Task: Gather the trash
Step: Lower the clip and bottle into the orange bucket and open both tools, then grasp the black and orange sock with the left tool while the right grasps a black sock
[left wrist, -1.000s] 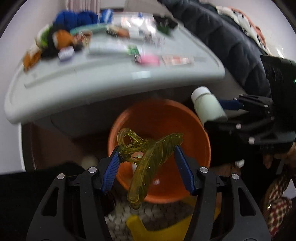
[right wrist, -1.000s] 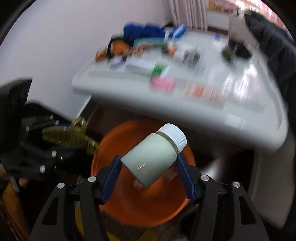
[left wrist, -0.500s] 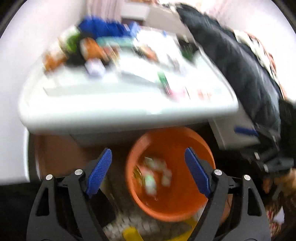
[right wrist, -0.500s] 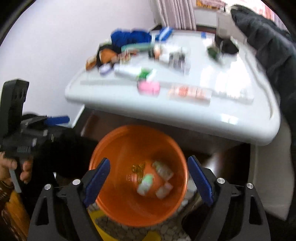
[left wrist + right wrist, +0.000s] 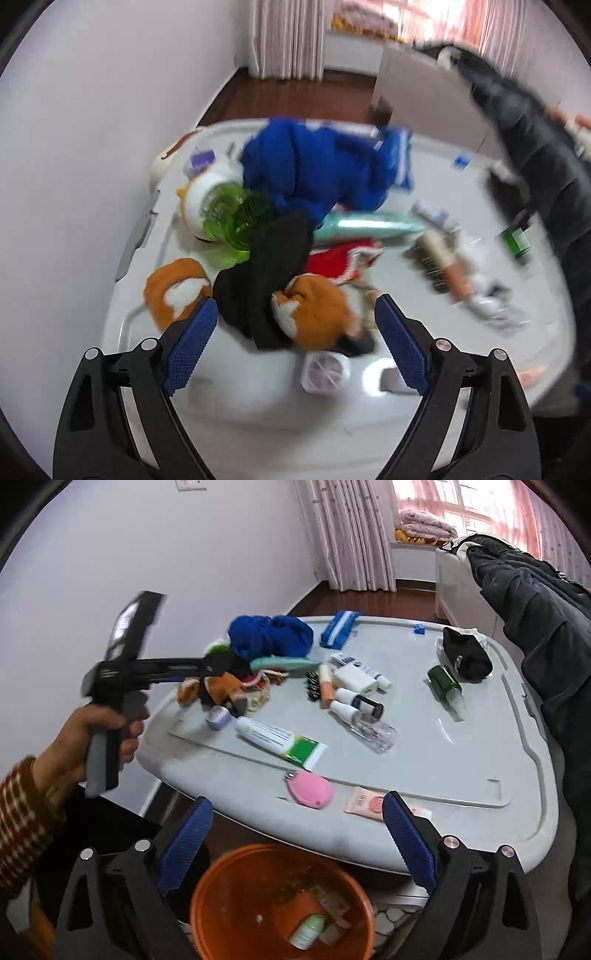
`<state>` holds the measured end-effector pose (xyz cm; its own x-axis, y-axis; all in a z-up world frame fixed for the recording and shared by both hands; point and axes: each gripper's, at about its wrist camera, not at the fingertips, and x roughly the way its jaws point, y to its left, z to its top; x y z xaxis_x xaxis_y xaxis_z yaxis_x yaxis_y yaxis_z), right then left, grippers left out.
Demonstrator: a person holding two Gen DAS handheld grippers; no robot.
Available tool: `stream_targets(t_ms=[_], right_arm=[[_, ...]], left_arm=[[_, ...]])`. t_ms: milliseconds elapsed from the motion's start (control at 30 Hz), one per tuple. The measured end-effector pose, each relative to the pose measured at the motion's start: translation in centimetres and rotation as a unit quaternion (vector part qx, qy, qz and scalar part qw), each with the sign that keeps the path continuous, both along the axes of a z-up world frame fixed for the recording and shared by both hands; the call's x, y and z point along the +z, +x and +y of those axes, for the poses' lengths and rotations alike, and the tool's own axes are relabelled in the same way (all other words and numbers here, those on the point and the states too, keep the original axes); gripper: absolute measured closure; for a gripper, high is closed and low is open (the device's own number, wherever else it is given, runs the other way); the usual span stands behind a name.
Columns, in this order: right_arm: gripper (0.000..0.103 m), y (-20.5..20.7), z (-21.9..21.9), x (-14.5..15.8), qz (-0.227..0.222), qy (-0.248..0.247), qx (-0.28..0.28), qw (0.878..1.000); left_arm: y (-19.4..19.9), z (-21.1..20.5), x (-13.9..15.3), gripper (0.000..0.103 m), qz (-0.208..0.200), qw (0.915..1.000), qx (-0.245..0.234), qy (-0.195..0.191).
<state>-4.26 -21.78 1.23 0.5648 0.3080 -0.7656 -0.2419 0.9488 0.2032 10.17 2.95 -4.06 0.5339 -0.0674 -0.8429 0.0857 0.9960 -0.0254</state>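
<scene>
The orange bin (image 5: 207, 886) stands on the floor below the table's near edge. A pale green bottle (image 5: 308, 930) and other bits lie inside it. Above the bin my right gripper (image 5: 297, 801) is open, its jaws still opening, with nothing between them. My left gripper (image 5: 295, 304) is also open and still opening, empty, over a pile of black cloth (image 5: 266, 273), orange plush socks (image 5: 317, 314) and a green bottle (image 5: 232, 218). In the right wrist view a hand (image 5: 77, 738) holds the left gripper (image 5: 218, 662) out over that pile.
The grey table (image 5: 406, 775) carries a toothpaste tube (image 5: 280, 740), a pink case (image 5: 310, 790), a sachet (image 5: 365, 801), small bottles (image 5: 354, 705), a dark green bottle (image 5: 445, 685), a black pouch (image 5: 467, 653) and blue cloth (image 5: 269, 635). A dark jacket (image 5: 535, 609) hangs at the right.
Both grippers opened and let go: the yellow hair claw and the pale bottle dropped into the bin. The left gripper swung up over the table's pile; the right one rose a little.
</scene>
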Motion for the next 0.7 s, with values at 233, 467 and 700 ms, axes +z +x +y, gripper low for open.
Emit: stream_targets(t_ms=[233,467,700], right_arm=[[0.04,2.6,-2.3,0.5,-0.004,-0.051,-0.027,0.998],[0.041,11.7,-8.8,1.8,-0.038,-0.107,-0.101,0.988],[0.041,24.3,-13.0,-2.3,-0.001,-0.148,-0.152,0.977]], left_arm=[[0.6,-0.5,-0.9,0.075,0.009,0.9992,0.011,-0.038],[-4.0,-2.0,5.7,0.076,-0.085,0.9885,-0.044,-0.117],[-5.2,-5.5,6.8,0.076,-0.098,0.9794,-0.105,-0.141]])
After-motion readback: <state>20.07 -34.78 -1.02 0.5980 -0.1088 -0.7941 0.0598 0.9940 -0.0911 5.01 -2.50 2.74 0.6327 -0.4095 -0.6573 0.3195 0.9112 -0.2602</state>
